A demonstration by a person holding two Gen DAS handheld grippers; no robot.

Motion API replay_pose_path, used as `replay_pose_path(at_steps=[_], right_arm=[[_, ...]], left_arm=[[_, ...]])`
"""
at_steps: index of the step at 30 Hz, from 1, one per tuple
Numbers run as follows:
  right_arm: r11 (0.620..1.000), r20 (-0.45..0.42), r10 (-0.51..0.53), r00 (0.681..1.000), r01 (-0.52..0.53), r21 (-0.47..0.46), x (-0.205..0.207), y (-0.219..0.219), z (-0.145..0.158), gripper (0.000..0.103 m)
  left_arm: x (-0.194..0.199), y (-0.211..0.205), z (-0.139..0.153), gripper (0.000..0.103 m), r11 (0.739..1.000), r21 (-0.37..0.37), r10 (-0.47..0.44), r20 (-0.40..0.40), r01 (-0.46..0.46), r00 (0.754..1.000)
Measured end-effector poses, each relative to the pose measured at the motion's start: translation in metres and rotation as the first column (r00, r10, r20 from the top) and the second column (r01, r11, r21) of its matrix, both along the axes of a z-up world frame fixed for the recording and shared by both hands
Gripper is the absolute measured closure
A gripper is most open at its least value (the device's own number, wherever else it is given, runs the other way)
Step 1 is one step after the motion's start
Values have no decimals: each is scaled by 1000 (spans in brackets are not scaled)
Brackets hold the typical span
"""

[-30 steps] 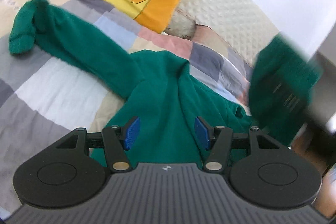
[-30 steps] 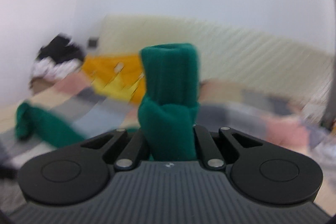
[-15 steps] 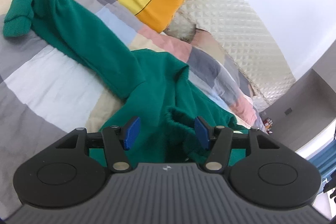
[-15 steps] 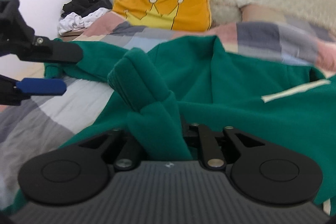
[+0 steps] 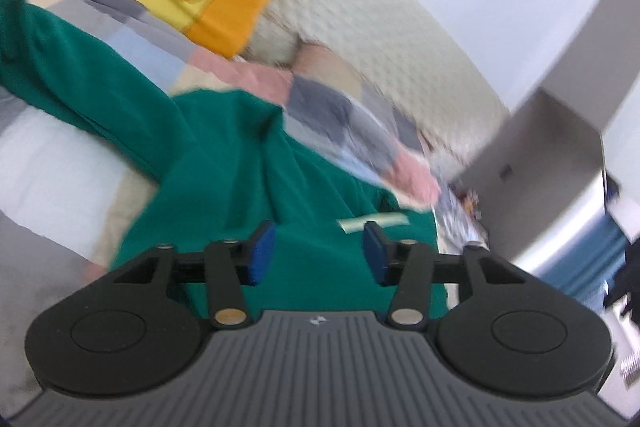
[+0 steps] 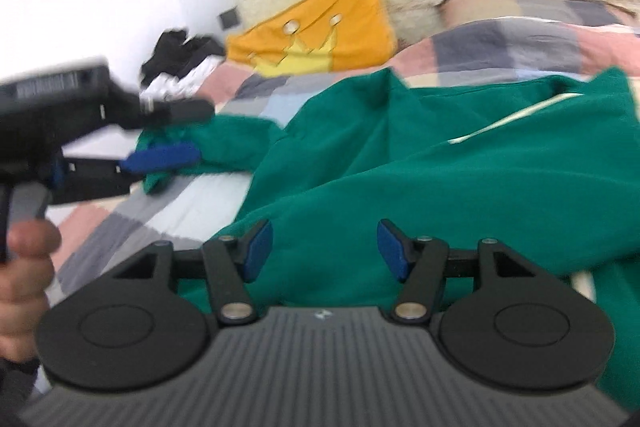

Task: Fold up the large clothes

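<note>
Our right hand-held gripper [image 6: 322, 247] is opening, nothing pinched, over the green sweater [image 6: 420, 163]. Our left hand-held gripper [image 5: 316, 251] is closing, pads clear of cloth. The loose sleeve [image 5: 80, 67] could slump and spoil our fold on the bed [image 5: 48, 163].

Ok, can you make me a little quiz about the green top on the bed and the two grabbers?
1. True or false: the right gripper is squeezing the green sweater.
2. What picture is on the orange pillow? A) star B) crown C) heart
3. Fill in: the sweater lies on a ____ blanket.

Key:
1. False. Its jaws are opening and their blue pads press on nothing.
2. B.
3. Checked, with pink, grey and blue squares.
</note>
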State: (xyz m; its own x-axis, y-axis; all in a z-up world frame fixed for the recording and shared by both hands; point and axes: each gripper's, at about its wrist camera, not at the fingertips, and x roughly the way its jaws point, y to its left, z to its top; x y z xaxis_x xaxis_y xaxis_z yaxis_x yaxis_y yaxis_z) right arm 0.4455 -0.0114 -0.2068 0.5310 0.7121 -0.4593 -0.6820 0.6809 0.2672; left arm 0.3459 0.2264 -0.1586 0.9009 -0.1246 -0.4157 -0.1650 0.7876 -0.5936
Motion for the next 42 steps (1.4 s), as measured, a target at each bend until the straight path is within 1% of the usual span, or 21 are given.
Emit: replay_pose_path(at_steps=[3,6,8,10,12,16,18,21,26,27,30,34,39,42], right_arm=[[997,37,-67,997,68,-25,2,-20,-3,43],[988,88,-136,987,142,-62,10,-34,-9,43],[979,113,-184,976,193,-73,19,-39,-12,43],[970,117,-217,969,228,-89,30,-42,-18,43],[961,106,-249,963,259,-98,42,-43,-26,43],[949,31,-282,959,284,-136,64,-43,-48,46],[951,-11,-277,961,273,-145,73,-44,-61,46],[956,-45,-275,960,268,-117,77,-49,-66,46],[955,-44,-284,958,279,-100,66,-54,-54,46],[955,-41,-287,957,283,-92,62,-57,-50,46],[952,-36,-301,953,298,-76,50,-65,-38,46],[949,-24,-313,949,312,-49,30,-79,-21,45],[948,34,-311,950,312,-59,-3,-90,-4,45],[947,34,-320,947,321,-22,-23,-100,5,45]], left_arm=[[10,-23,-10,64,998,53,-42,-70,46,997],[21,-44,-23,68,990,119,-60,-158,79,986],[28,-55,-33,68,982,163,-61,-205,96,977],[35,-63,-41,68,969,226,-43,-250,101,967],[42,-68,-51,68,956,277,-13,-300,100,954],[55,-66,-72,68,946,311,38,-384,91,922],[60,-67,-79,68,940,329,50,-405,95,913],[64,-71,-82,68,928,360,65,-412,97,909],[60,-72,-76,67,930,359,71,-391,81,918],[58,-73,-74,63,931,356,69,-387,80,919],[48,-78,-62,61,934,346,47,-360,87,932],[26,-89,-40,58,924,373,35,-299,83,954],[1,-101,-22,58,910,403,18,-258,91,966],[-13,-106,-14,58,905,415,11,-241,93,970]])
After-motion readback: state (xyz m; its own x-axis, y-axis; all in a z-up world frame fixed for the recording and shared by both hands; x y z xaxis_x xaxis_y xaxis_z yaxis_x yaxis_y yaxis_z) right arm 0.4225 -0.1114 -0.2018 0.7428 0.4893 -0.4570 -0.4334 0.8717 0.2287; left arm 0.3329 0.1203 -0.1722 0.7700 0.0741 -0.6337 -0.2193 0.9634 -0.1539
